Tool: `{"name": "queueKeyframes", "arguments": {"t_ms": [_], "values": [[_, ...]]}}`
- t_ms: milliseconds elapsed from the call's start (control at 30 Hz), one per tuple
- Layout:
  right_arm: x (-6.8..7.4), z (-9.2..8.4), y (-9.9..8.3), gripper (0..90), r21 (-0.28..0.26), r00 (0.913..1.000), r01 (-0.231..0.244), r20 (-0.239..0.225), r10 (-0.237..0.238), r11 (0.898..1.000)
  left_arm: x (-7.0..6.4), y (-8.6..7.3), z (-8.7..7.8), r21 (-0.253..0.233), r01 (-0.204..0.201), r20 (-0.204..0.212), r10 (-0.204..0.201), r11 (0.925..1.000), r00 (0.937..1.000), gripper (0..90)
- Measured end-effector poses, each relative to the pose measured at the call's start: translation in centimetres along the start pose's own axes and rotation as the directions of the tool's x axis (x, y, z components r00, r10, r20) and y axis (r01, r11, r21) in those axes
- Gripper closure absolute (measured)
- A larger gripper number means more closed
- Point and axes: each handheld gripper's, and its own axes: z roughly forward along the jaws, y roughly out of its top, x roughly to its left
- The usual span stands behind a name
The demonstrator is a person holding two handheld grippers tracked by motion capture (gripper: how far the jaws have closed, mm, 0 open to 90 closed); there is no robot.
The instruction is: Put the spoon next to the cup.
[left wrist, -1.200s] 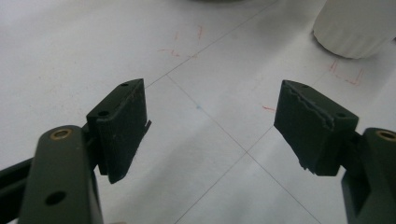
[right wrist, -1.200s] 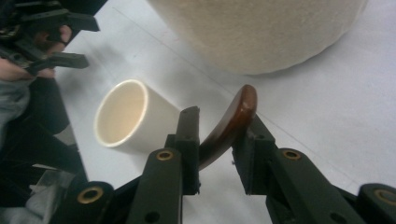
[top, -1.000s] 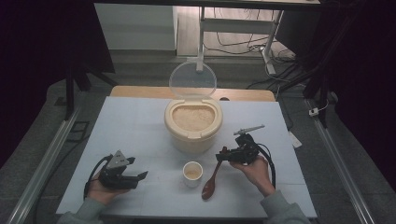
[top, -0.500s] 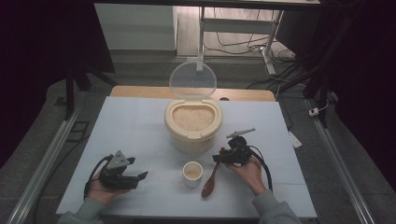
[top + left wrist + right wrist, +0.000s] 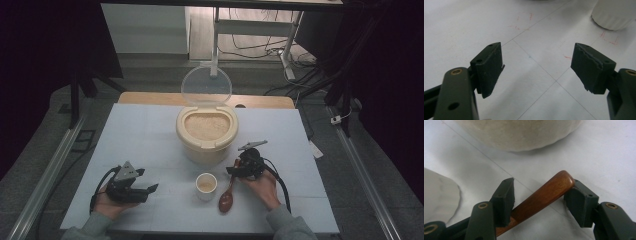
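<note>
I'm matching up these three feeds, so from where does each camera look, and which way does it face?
High view: above the person's side, facing forward and down at the table; both hands show.
Left gripper view: rides the left gripper, facing bare tabletop and the small cup; open jaws.
Right gripper view: rides the right gripper; jaws just opening round the wooden spoon.
Shared: the rice container.

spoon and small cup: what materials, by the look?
Spoon: looks like wood, reddish-brown with a smooth, slightly glossy finish and faint grain on the handle. Small cup: white and matte with a ribbed wall, probably paper or plastic; can't tell which.
</note>
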Motion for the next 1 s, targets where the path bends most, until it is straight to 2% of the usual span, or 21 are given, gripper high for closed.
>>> {"name": "queueKeyframes", "arguments": {"t_ms": [67,300,467,600,767,1000], "values": [[0.0,-0.1,0.0,41.0,0.002,1.0000,-0.009,-0.001,0.009,1.000,0.0,0.0,0.0,-0.001,0.001,0.000,-0.001,1.0000,1.0000,25.0],[-0.6,-0.7,0.1,35.0,-0.048,0.9989,-0.039,0.025,0.040,0.998,0.0,0.0,0.0,-0.001,0.002,0.000,-0.002,1.0000,1.0000,24.9],[-1.1,-2.2,-0.1,36.7,-0.085,0.9983,-0.057,0.005,0.058,0.995,0.0,0.0,-0.1,-0.003,0.002,0.001,-0.002,1.0000,1.0000,24.9],[-1.3,-3.8,-0.8,38.4,-0.116,0.9987,-0.048,-0.024,0.045,0.992,0.0,0.0,-0.1,-0.005,0.004,0.002,-0.004,1.0000,1.0000,24.9],[-1.6,-6.0,-2.6,38.5,-0.151,0.9998,-0.016,-0.014,0.014,0.988,0.0,0.0,-0.2,-0.010,0.010,0.004,-0.010,0.9999,0.9999,24.9],[-2.3,-8.7,-5.8,38.3,-0.209,0.9995,0.028,-0.011,-0.031,0.977,0.0,0.1,-0.1,-0.008,0.016,0.010,-0.016,0.9998,0.9998,24.7]]}}
